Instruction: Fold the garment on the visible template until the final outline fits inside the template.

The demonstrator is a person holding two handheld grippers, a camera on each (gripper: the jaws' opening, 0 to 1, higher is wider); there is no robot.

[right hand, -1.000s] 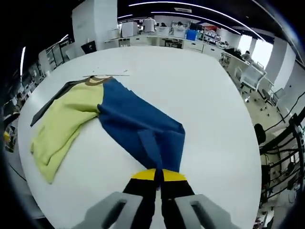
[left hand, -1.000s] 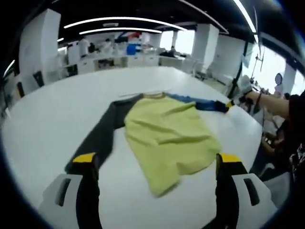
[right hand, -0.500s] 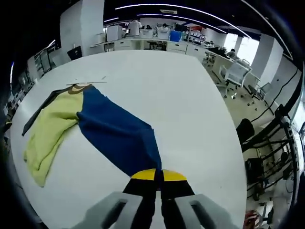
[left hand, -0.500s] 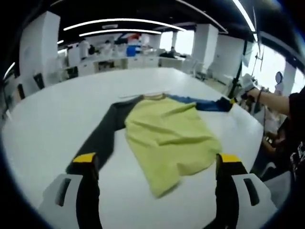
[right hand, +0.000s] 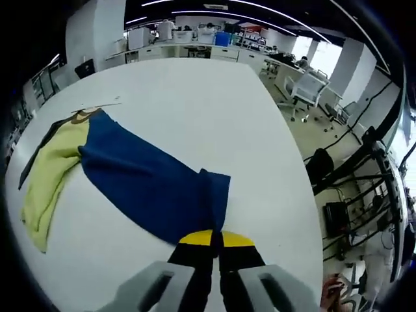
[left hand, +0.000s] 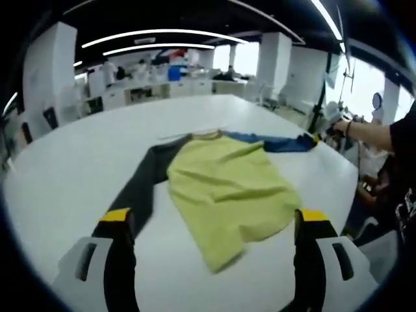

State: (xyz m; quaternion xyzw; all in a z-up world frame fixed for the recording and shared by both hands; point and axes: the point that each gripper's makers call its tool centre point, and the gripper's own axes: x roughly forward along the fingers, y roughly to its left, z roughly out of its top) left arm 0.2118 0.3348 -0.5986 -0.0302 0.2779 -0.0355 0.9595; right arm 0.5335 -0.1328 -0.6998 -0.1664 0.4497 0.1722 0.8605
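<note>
The garment (left hand: 224, 188) lies spread on the table (left hand: 78, 169).

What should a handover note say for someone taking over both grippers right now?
Right gripper: fingers shut on the blue sleeve, drawn out flat over the white table.
Left gripper: open, holding nothing, hovering short of the garment's yellow body.
Dark sleeve lies spread to the side.
Done: garment laid flat, no fold made yet.
Left: fold both sleeves and the body inward. I can't make out the template.
</note>
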